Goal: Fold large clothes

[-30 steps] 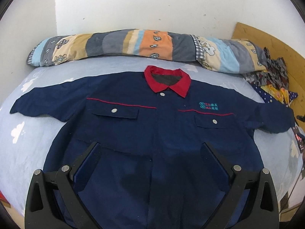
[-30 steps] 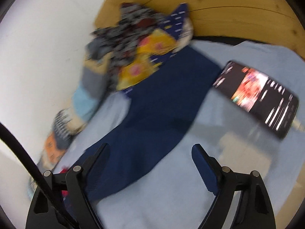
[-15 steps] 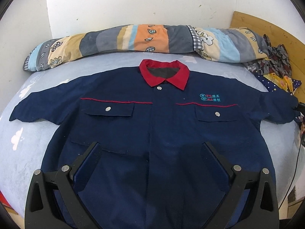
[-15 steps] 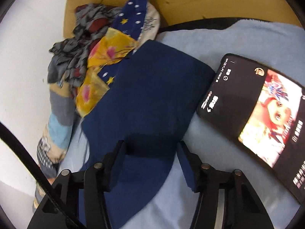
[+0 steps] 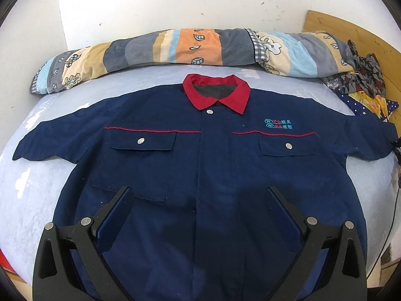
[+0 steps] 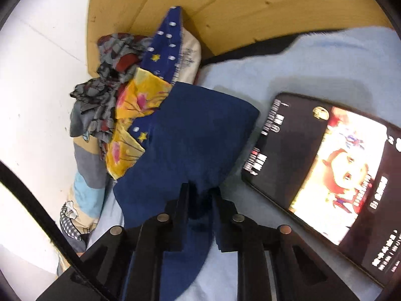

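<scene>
Navy shirt (image 5: 200,155) spread flat, front up, across bed (image 5: 22,175), red collar (image 5: 216,95) toward rolled quilt (image 5: 175,47) at far edge; left tool (image 5: 200,200) spread wide above hem, touching nothing; right tool (image 6: 200,193) pinching sleeve (image 6: 195,138) near headboard (image 6: 250,7), phone (image 6: 325,170) just beside.

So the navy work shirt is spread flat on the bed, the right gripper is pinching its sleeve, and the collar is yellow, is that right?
Not quite: the collar is red, not yellow, as the left wrist view shows. The rest holds: the navy work shirt lies spread flat on the bed, and the right gripper is pinching its sleeve.
</scene>
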Available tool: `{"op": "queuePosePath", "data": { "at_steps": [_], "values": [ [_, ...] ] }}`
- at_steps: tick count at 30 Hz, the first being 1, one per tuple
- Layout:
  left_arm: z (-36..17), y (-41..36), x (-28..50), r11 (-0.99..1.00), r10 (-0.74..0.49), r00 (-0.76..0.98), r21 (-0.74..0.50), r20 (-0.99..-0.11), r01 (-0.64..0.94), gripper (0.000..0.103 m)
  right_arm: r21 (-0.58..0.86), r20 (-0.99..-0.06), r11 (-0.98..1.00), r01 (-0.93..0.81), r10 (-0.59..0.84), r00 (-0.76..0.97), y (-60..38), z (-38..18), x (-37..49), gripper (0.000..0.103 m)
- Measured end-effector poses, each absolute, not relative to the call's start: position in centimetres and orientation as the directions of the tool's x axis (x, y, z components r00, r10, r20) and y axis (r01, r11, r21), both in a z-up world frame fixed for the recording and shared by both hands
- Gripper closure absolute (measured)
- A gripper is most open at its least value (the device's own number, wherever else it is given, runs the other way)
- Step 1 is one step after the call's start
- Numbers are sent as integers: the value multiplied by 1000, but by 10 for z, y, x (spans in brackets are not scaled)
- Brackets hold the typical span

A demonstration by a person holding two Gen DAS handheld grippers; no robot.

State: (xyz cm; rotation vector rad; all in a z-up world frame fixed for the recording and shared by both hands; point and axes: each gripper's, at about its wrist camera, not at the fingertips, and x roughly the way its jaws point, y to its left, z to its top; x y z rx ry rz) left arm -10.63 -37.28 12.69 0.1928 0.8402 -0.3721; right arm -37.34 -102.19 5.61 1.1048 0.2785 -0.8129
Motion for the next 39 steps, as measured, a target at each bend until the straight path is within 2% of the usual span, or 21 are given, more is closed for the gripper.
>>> {"op": "queuePosePath", "data": {
  "at_steps": [4, 9, 10, 11, 14, 18, 26, 34, 39],
  "values": [
    [127, -374, -107, 917, -244, 610, 25, -754, 397, 0, 709, -559, 174, 683, -452, 695, -1018, 55, -384, 71],
    [127, -375, -109, 915, -243, 612, 32, -753, 403, 0, 645, -602, 204, 736, -458, 654, -1025, 57, -364, 70],
    [128, -375, -109, 914, -240, 614, 37, -752, 404, 0, 644, -603, 211, 736, -453, 657, -1030, 56, -358, 73],
    [128, -375, -108, 915, -236, 616, 41, -751, 401, 0, 641, -608, 215, 737, -443, 658, -1032, 55, -354, 84],
    [129, -373, -108, 917, -235, 619, 40, -750, 396, 0, 628, -600, 224, 746, -471, 646, -1026, 64, -356, 97],
    [135, -366, -109, 922, -238, 632, 34, -737, 387, 0, 568, -560, 318, 759, -528, 639, -1001, 99, -361, 98],
    [153, -352, -116, 932, -218, 702, 69, -678, 356, 0, 518, -483, 482, 706, -516, 707, -952, 180, -345, 98],
    [156, -327, -86, 961, -137, 723, 86, -677, 262, 0, 424, -407, 717, 553, -395, 824, -840, 281, -264, 98],
    [164, -303, -80, 973, -113, 740, 76, -663, 216, 0, 367, -372, 828, 424, -287, 883, -748, 326, -205, 98]
  ]
}}
